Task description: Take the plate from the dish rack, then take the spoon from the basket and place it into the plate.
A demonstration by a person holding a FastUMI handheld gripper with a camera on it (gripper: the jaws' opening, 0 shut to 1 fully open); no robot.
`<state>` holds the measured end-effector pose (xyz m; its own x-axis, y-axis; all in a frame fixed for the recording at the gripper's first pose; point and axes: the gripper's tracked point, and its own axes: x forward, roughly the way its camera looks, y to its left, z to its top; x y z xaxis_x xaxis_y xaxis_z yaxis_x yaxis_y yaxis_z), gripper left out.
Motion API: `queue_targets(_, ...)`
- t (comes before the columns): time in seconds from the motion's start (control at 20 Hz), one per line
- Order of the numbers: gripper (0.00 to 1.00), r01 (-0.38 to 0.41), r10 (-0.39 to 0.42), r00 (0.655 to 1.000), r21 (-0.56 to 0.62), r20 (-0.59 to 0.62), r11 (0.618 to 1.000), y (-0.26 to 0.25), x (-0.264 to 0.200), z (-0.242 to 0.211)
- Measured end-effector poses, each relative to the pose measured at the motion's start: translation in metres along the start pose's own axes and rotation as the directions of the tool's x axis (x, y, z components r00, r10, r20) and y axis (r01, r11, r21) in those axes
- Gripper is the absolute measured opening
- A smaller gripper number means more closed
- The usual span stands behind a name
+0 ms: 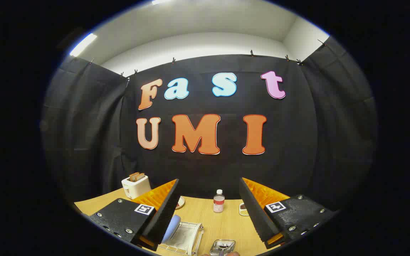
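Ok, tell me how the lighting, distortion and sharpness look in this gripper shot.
Gripper view: even overhead light, with a bright ceiling strip glaring white; fisheye bending curves the table edge and the booth walls; the open gripper fingers look sharp, as does the bottle beyond them; the white dish rack and the metal basket sit low and squeezed by the warp.

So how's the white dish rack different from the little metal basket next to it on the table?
The dish rack is white, larger, and holds a pale blue plate on edge; the metal basket is silvery, smaller, and holds a spoon. Both sit on the wooden table, ahead of the open gripper.
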<state>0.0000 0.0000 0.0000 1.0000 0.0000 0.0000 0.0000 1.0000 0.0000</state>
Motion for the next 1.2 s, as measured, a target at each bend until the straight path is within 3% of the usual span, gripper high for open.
queue_targets(0.5, 0.98, -0.042, 0.042, 0.999, -0.007, -0.002, 0.999, 0.015, 0.005, -0.007)
queue_targets(0.9, 0.98, -0.055, 0.056, 0.99, 0.013, -0.128, 0.998, 0.029, 0.009, -0.043)
queue_targets(1.2, 0.98, -0.057, 0.059, 0.962, 0.014, -0.268, 0.998, 0.047, 0.013, -0.082)
